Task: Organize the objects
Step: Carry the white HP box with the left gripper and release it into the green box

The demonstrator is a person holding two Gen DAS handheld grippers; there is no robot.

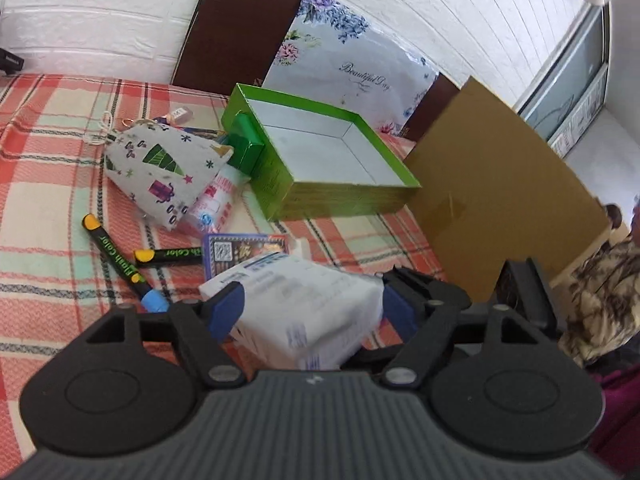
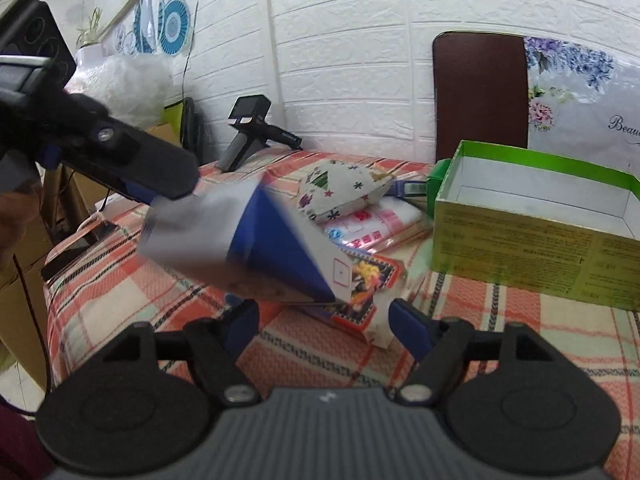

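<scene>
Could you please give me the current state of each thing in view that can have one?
left gripper: shut on the white and blue box, lifted off the cloth.
right gripper: open, empty.
green box: open, lidless, nothing inside that shows.
Christmas pouch: lying on its side, partly on the pink packet.
markers: capped, lying flat.
card pack: lying flat.

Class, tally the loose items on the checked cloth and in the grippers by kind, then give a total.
Markers: 2
Fabric pouch: 1
White-and-blue box, in the left gripper: 1
Green tray: 1
Small green box: 1
Card pack: 1
Pink packet: 1
Total: 8
</scene>
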